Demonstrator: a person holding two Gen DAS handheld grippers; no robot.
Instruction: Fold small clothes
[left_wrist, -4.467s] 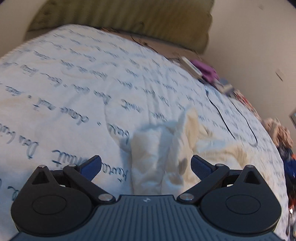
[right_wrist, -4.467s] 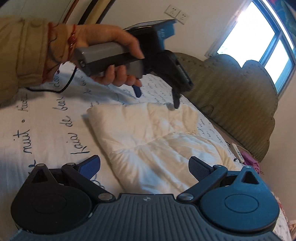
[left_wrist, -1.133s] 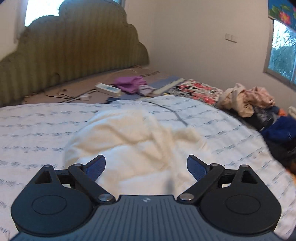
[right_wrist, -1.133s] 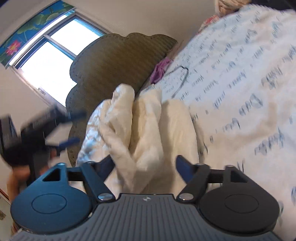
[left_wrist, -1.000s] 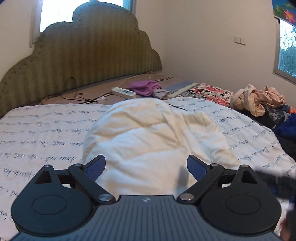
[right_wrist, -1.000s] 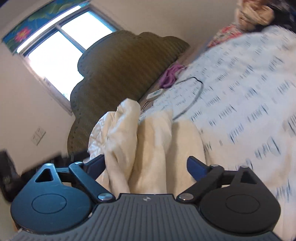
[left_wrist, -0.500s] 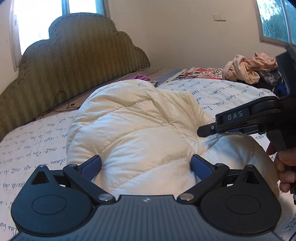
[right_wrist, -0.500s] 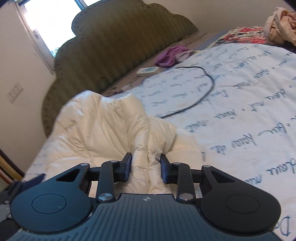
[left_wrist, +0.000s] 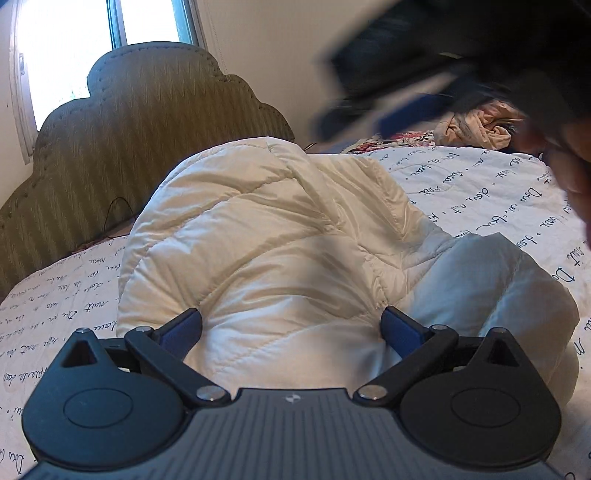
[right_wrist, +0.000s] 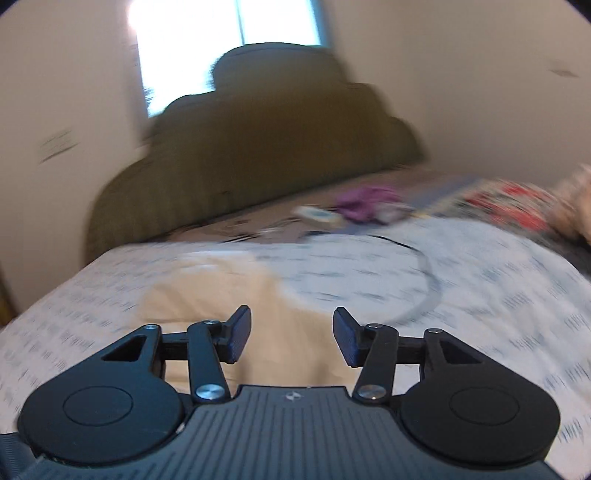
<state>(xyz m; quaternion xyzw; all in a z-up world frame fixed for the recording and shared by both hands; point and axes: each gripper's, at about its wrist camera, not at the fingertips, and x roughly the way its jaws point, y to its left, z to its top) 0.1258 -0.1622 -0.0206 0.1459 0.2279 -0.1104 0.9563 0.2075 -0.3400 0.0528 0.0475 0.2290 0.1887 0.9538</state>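
While right gripper (right_wrist: 291, 338) opens empty, bedding blurred, left gripper (left_wrist: 291, 328) spread wide, jacket (left_wrist: 295, 240) partly hidden.

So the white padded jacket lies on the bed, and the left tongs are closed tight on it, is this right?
Not quite. The white padded jacket does lie on the bed, but the left tongs stand wide open around it, not closed tight. The left wrist view shows this.

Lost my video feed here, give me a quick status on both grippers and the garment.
Left gripper wide open against the cream quilted puffer jacket. Right gripper opening, nothing between its pads. Jacket bunched on the script-printed bedspread.
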